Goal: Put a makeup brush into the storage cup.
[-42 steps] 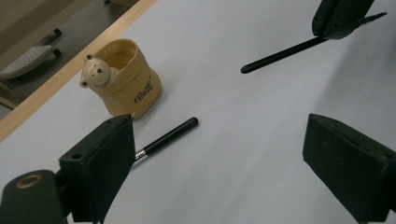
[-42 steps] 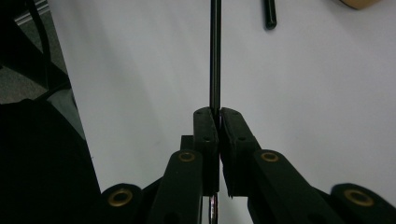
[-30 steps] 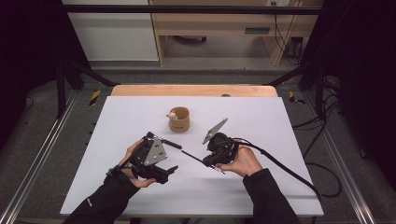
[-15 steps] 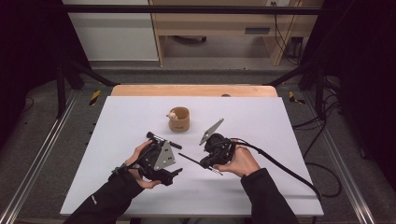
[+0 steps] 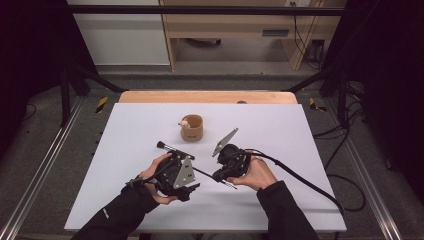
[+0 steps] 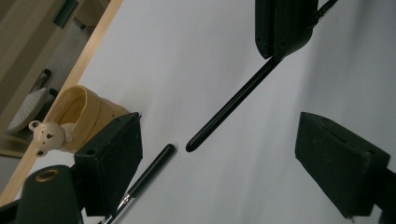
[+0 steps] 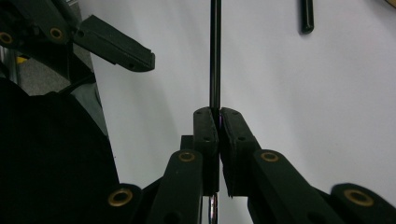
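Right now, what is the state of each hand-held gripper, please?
Left hand-held gripper: open, jaws just closing a little, holding nothing.
Right hand-held gripper: shut on the thin black brush handle.

A: The table (image 5: pixel 150 125) is lit evenly from above; its white top is bright and without glare, while the room on both sides drops into near black.

B: Shadows are soft and short under the hands. The high view looks slightly soft and grainy.

A: In the left gripper view, the close fingers (image 6: pixel 112 163) are blurred and dark, and the table shades to grey.

B: The right gripper view is dim too, its left side nearly black.
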`<state>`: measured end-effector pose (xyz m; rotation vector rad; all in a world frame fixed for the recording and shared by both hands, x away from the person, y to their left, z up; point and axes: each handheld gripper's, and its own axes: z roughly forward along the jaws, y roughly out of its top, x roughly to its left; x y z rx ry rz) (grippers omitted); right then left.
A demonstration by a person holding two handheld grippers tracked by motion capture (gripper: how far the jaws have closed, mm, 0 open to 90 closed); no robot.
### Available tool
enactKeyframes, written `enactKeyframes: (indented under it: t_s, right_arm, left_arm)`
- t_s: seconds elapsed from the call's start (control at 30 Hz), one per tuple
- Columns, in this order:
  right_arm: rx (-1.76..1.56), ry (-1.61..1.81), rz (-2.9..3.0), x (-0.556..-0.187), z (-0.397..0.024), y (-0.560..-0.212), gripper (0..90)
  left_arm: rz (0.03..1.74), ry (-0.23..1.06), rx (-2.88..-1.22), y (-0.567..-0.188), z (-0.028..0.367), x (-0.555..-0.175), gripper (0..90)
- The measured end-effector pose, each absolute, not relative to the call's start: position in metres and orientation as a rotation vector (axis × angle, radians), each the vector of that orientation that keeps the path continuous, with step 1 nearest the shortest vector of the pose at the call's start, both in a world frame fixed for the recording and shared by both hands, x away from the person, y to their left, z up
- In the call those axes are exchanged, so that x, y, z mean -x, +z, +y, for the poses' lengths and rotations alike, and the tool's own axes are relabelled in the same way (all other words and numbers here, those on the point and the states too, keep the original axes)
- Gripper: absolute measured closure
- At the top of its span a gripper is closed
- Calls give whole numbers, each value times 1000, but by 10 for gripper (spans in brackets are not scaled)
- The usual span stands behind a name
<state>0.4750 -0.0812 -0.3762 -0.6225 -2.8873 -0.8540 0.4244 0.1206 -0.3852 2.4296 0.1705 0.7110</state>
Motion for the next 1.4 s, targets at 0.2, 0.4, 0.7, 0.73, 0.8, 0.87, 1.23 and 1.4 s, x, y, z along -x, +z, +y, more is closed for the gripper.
enactKeyframes:
  t_s: [0.2, 0.4, 0.7, 0.73, 0.8, 0.87, 1.23, 1.4]
  right_arm:
    - [618, -850, -2883, -474, -80, -377, 856]
    - [609, -843, -2880, -473, -79, -378, 856]
    - [596, -835, -2875, -473, -79, -378, 856]
    - [598, -833, -2876, -473, -79, -378, 856]
    - [594, -832, -2875, -473, -79, -378, 856]
    - [591, -827, -2871, -473, -79, -378, 856]
    - [576, -807, -2871, -472, -78, -379, 856]
    - [576, -807, -2869, -472, -78, -380, 856]
  left_arm:
    - [122, 720, -2442, -388, 114, -422, 161]
    - [66, 748, -2465, -390, 108, -419, 187]
    - [2, 775, -2505, -393, 103, -417, 233]
    - [-4, 776, -2504, -393, 103, -417, 240]
    - [-20, 783, -2510, -393, 102, -417, 254]
    - [-42, 794, -2511, -393, 101, -416, 277]
    - [-144, 865, -2537, -399, 97, -413, 424]
    - [-173, 907, -2541, -402, 96, -412, 488]
